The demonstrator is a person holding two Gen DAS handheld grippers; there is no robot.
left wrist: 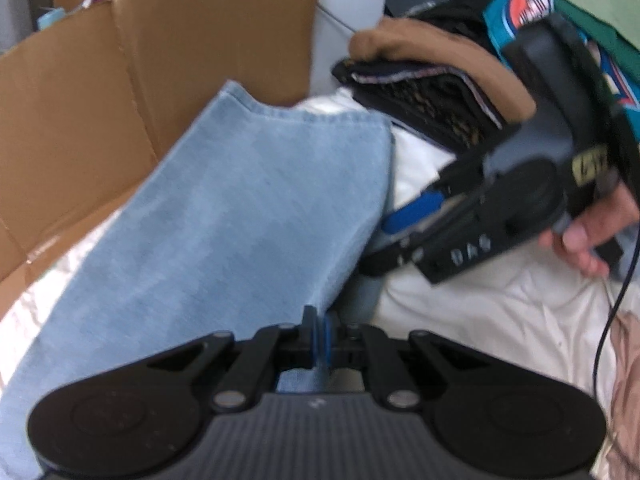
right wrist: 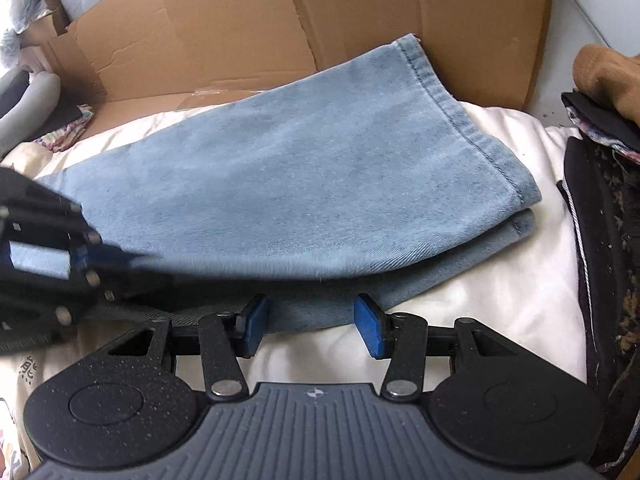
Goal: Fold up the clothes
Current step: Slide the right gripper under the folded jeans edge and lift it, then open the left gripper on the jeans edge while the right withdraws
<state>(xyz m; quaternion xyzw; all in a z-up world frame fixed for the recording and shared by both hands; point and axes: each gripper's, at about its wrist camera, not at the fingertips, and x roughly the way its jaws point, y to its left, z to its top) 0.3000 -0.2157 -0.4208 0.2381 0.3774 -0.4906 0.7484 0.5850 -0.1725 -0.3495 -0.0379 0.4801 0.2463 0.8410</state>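
Light blue jeans (left wrist: pixel 240 220) lie folded over on a white bed sheet (left wrist: pixel 480 300), the hemmed leg ends pointing toward the cardboard. My left gripper (left wrist: pixel 320 340) is shut on the near edge of the upper denim layer. In the right wrist view the left gripper (right wrist: pixel 92 258) comes in from the left, pinching that layer of the jeans (right wrist: pixel 320 168) slightly above the lower one. My right gripper (right wrist: pixel 310 322) stands open at the jeans' near edge, blue pads (right wrist: pixel 370 326) apart and not pressing the cloth. In the left wrist view, a hand (left wrist: pixel 588 236) holds the right gripper (left wrist: pixel 384 236).
An opened cardboard box (right wrist: pixel 280 20) stands right behind the jeans. A stack of folded clothes (right wrist: pixel 600 200) topped by a brown garment (left wrist: pixel 432 60) sits to the right. A black cable (left wrist: pixel 608 320) trails over the sheet (right wrist: pixel 500 300). More fabric lies at the left.
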